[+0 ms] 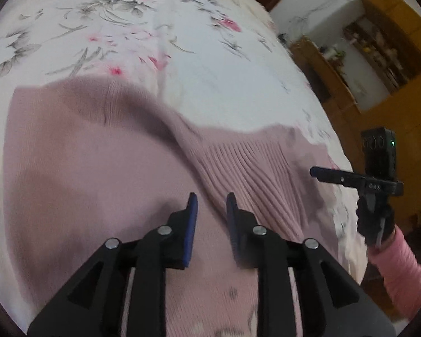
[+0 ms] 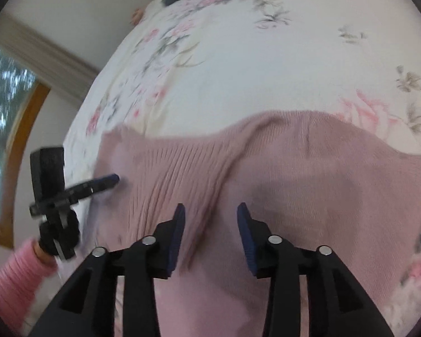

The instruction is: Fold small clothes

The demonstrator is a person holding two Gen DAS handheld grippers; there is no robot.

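Sweater (image 1: pixel 103 174) (pink knit) lies under both grippers, left (image 1: pixel 210 207) and right (image 2: pixel 210 219), jaws spread, gripping nothing.

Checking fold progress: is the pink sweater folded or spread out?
Partly folded: the pink sweater has a layer lapped diagonally over its body.

My black claws carry blue pads (image 1: pixel 192 224); dusty-pink ribbed knit garment (image 1: pixel 98 168); white bedsheet (image 1: pixel 210 64) with pink-and-grey flowers; pink sleeve (image 1: pixel 398 266).
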